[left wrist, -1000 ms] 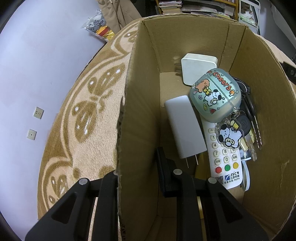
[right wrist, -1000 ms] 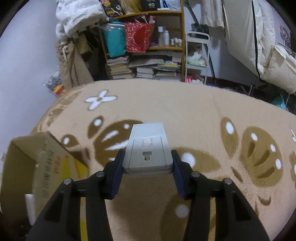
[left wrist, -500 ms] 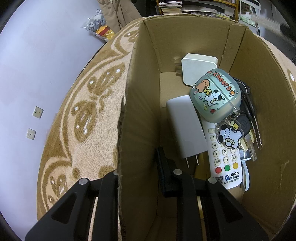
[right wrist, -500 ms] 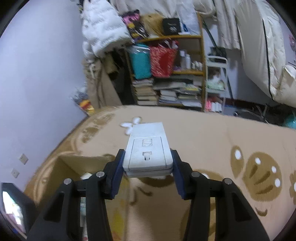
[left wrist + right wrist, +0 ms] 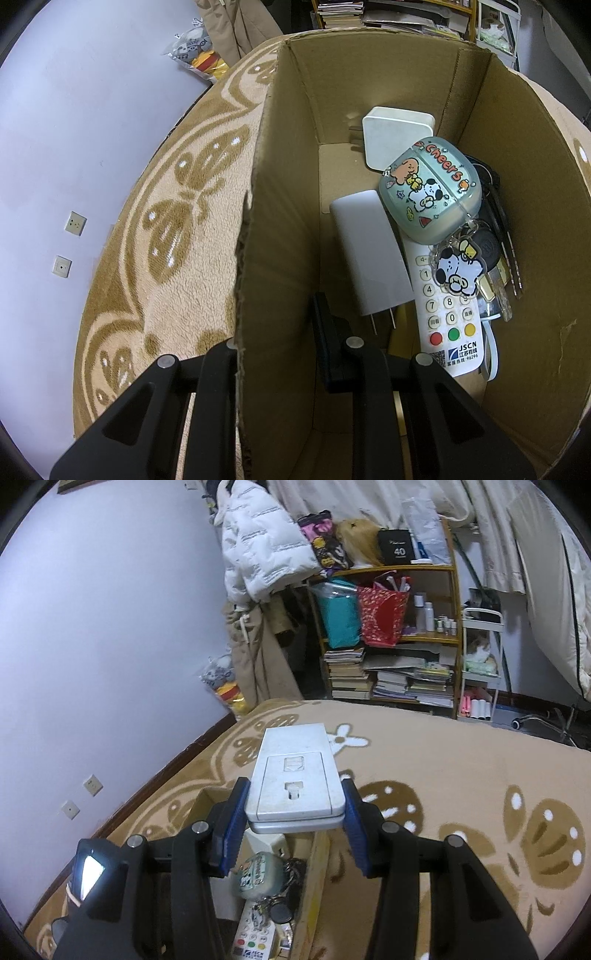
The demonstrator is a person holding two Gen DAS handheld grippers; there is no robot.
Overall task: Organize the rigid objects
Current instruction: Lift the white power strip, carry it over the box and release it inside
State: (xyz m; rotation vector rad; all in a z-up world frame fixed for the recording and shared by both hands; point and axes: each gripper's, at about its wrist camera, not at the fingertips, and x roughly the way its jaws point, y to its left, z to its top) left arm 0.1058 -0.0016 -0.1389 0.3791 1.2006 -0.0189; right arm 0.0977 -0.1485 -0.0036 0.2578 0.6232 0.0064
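My left gripper (image 5: pixel 277 332) is shut on the near left wall of an open cardboard box (image 5: pixel 280 229), one finger inside and one outside. Inside lie a white charger (image 5: pixel 369 254), a white square adapter (image 5: pixel 395 129), a green cartoon case (image 5: pixel 430 192), a white remote (image 5: pixel 448 325) and keys with a dog charm (image 5: pixel 476 266). My right gripper (image 5: pixel 293 812) is shut on a flat white socket box (image 5: pixel 295 775) and holds it above the cardboard box (image 5: pixel 317 853), over the green case (image 5: pixel 258 875) and the remote (image 5: pixel 255 938).
The box stands on a beige carpet with brown patterns (image 5: pixel 461 775). A purple wall with two sockets (image 5: pixel 70 240) runs along the left. A cluttered bookshelf (image 5: pixel 391 646), a coat and a small white cart (image 5: pixel 480 657) stand at the back.
My right gripper has carried the white socket box left, from over the carpet to above the open cardboard box. The left gripper and the box have stayed put.
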